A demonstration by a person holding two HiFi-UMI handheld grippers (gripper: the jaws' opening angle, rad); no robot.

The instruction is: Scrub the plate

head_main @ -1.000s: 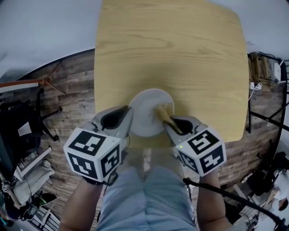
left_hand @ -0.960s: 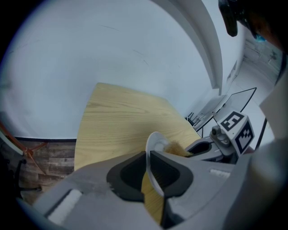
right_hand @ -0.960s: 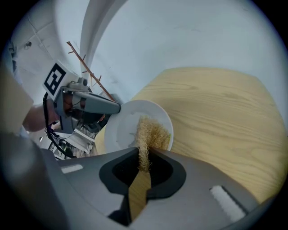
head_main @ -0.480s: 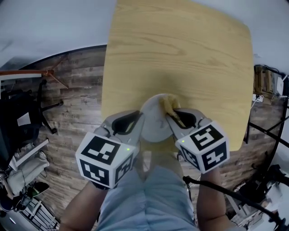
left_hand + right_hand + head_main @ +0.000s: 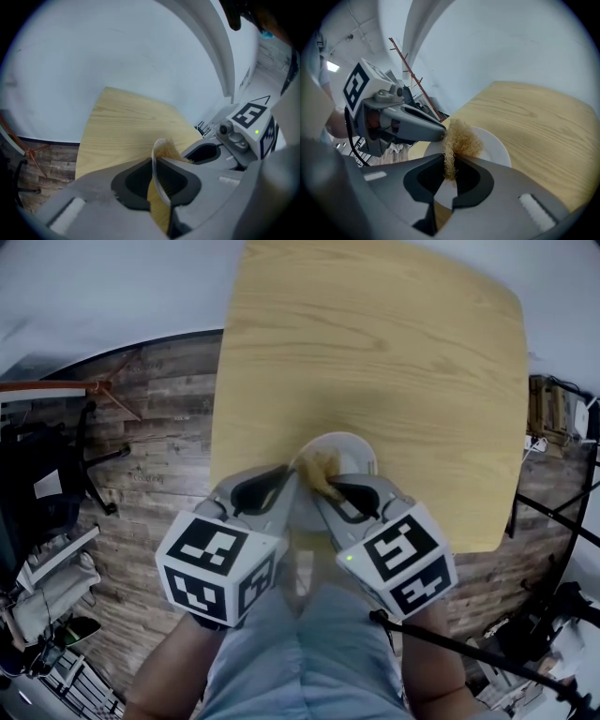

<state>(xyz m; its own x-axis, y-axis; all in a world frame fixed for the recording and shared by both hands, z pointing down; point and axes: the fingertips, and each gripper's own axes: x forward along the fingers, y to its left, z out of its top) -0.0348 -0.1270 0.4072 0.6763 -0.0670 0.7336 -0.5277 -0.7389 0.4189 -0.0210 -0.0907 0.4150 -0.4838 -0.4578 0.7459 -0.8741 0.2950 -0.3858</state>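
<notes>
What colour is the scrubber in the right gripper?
Straw yellow; the scrubber shows best in the right gripper view.

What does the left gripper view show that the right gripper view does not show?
Only the left gripper view: the plate seen edge-on, its rim clamped in the left gripper.
Only the right gripper view: the plate's round white face, the scrubber pinched in the right gripper, and a thin branched stand behind.
Both: the wooden table, the plate and the scrubber.
</notes>
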